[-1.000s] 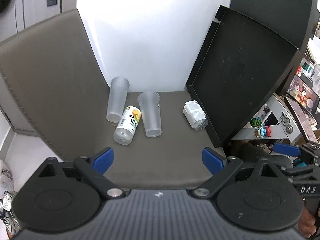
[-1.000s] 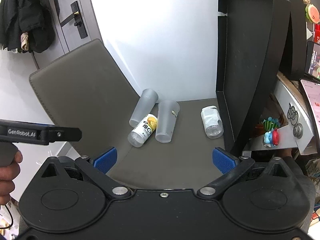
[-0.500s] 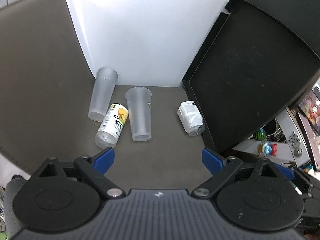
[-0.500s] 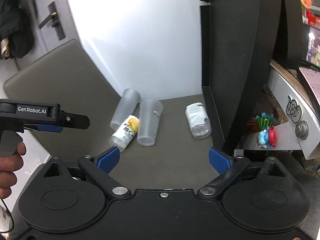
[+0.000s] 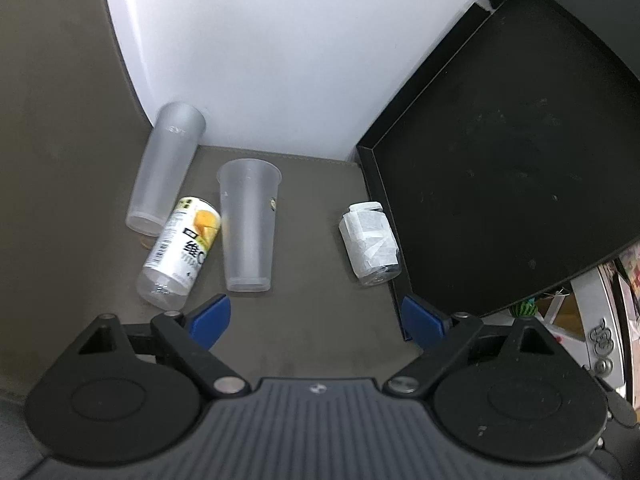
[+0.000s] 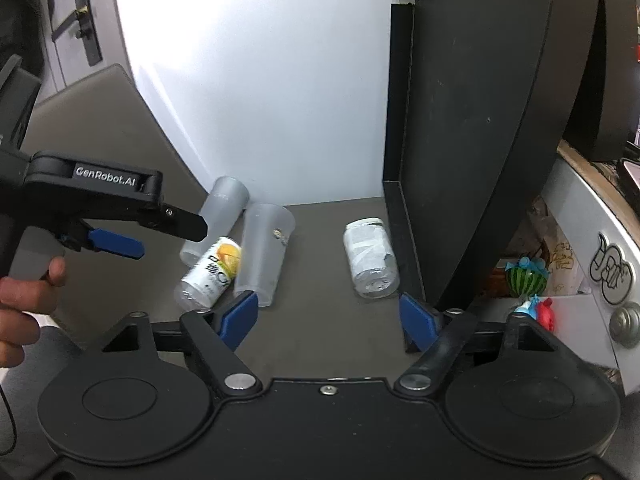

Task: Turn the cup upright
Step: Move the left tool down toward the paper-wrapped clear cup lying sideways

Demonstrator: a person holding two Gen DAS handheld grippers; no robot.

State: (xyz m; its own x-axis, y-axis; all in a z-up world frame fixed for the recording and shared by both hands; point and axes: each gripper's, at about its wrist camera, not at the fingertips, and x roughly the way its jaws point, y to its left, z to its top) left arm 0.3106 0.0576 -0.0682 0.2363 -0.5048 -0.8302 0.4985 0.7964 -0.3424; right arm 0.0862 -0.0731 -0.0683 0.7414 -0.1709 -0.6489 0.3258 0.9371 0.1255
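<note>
Two translucent plastic cups lie on their sides on the dark grey mat point(image 5: 312, 320). The middle cup point(image 5: 249, 226) has its open rim toward the wall; it also shows in the right wrist view point(image 6: 264, 254). The frosted cup point(image 5: 165, 168) lies left of it, against the wall, and shows in the right wrist view point(image 6: 218, 216). My left gripper point(image 5: 316, 316) is open and empty, just short of the middle cup. My right gripper point(image 6: 330, 318) is open and empty, further back. The left gripper's side point(image 6: 120, 208) shows at the left of the right wrist view.
A small bottle with a yellow label point(image 5: 182, 254) lies between the two cups. A clear jar wrapped in white paper point(image 5: 370, 248) lies on its side by the black tray point(image 5: 500, 168) leaning at the right. A white wall stands behind. Cluttered shelves point(image 6: 568, 272) are at the far right.
Both grippers have moved forward toward the cups, so the objects appear larger. The left gripper now reaches further into the right wrist view. Nothing on the mat has moved.
</note>
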